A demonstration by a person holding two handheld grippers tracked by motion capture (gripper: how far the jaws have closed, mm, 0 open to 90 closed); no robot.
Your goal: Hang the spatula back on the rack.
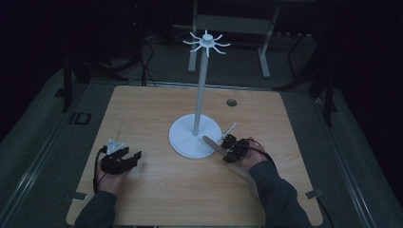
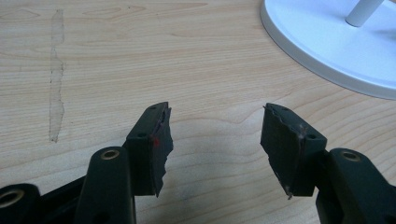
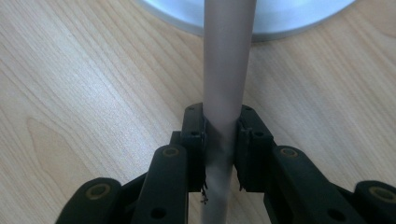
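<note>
right tool (image 3: 219, 140) is pinching a grey stick (image 3: 228, 70), holding it just over the bench (image 1: 157, 190) with its far end reaching the white stand (image 1: 187, 137). left tool (image 2: 215, 135) is sitting spread wide, holding nothing.

High overhead forward-down; both gripper views close, low, sharing the white stand base (image 2: 327, 51).

Dim lab or workshop: bare wooden test table (image 1: 142, 114), cables on floor (image 1: 142, 61), metal frame legs (image 1: 263, 52) behind.
</note>
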